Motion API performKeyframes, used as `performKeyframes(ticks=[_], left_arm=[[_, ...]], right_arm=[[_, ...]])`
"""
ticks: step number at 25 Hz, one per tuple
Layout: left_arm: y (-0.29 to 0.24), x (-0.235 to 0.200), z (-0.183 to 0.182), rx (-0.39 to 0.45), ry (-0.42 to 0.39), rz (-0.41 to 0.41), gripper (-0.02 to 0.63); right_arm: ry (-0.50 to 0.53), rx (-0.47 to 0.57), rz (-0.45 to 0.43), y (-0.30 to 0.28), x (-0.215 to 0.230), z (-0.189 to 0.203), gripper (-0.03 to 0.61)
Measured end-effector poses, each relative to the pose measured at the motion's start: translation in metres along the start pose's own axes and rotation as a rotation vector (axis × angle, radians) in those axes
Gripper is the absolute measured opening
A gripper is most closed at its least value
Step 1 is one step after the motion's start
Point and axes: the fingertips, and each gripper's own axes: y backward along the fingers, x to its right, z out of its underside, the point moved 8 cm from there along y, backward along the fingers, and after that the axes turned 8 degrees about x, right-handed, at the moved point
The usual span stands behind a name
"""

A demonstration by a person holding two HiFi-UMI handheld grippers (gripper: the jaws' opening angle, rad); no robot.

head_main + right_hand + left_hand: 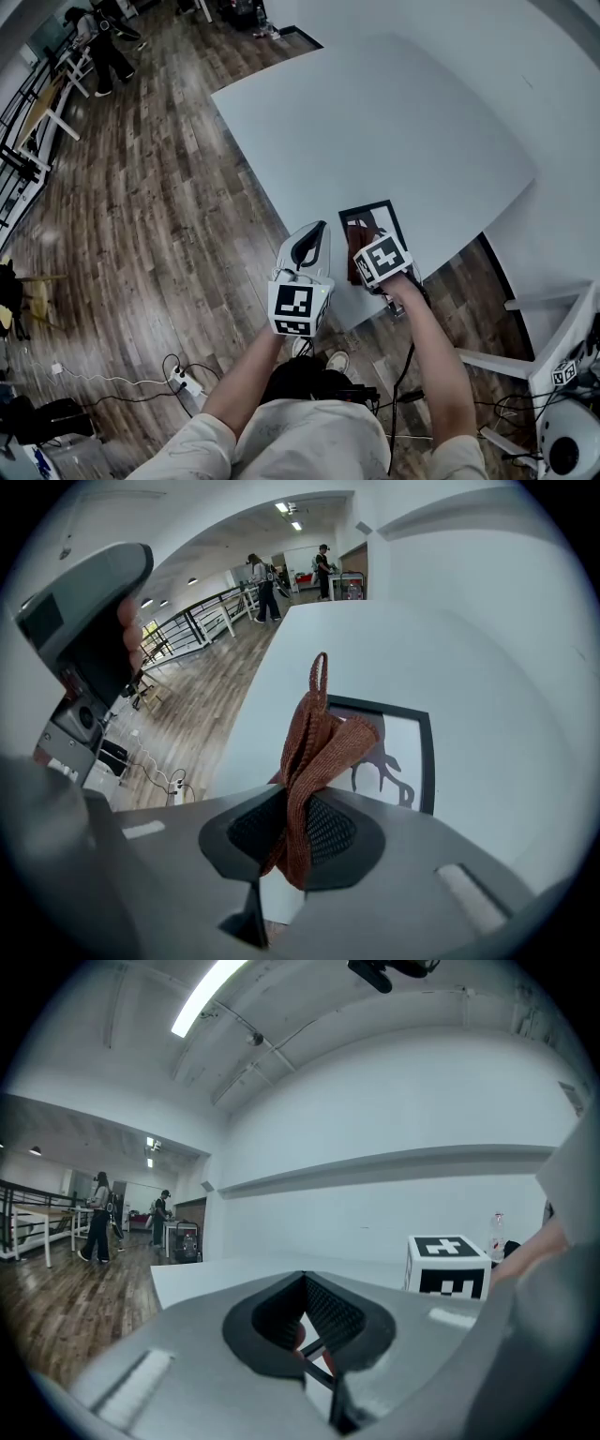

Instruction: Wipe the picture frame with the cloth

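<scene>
Two grippers in my feeds. The right gripper [302, 803] has its jaws clamped on the rust-brown cloth [314, 742], which bunches up above them, just over the near end of the picture frame [427, 761]. The frame lies flat on the white table [506, 649], near its edge. My left gripper [305, 1288] hangs beside the right one, its jaws pressed together with nothing between them.

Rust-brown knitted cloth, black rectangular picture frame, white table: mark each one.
Rust-brown knitted cloth [316, 747], right gripper view, bunched middle fold.
Black rectangular picture frame [428, 761], right gripper view, right edge.
White table [375, 122], head view, bare top.
</scene>
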Motion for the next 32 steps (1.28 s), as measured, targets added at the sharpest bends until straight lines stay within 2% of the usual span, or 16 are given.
performKeyframes(ticks=[13, 16, 22, 26, 29, 32], left_arm=[[-0.002, 0.006, 0.003, -0.004, 0.008, 0.028, 0.0], [-0.004, 0.007, 0.003, -0.006, 0.01, 0.032, 0.0], [-0.005, 0.005, -0.001, 0.004, 0.011, 0.035, 0.0], [-0.005, 0.005, -0.005, 0.007, 0.017, 0.037, 0.0], [-0.005, 0.012, -0.01, 0.017, 0.017, 0.05, 0.0], [-0.005, 0.016, -0.016, 0.029, 0.012, 0.061, 0.0]], right_arm=[[-0.125, -0.038, 0.182, 0.028, 0.073, 0.048, 0.078], [-0.166, -0.03, 0.186, 0.031, 0.08, 0.053, 0.078], [-0.184, 0.015, 0.196, 0.035, 0.077, 0.048, 0.078], [-0.212, 0.182, 0.255, 0.055, 0.072, 0.033, 0.078], [-0.246, 0.393, 0.273, 0.078, 0.066, 0.018, 0.078], [-0.231, 0.627, 0.3, 0.102, 0.056, 0.006, 0.078]])
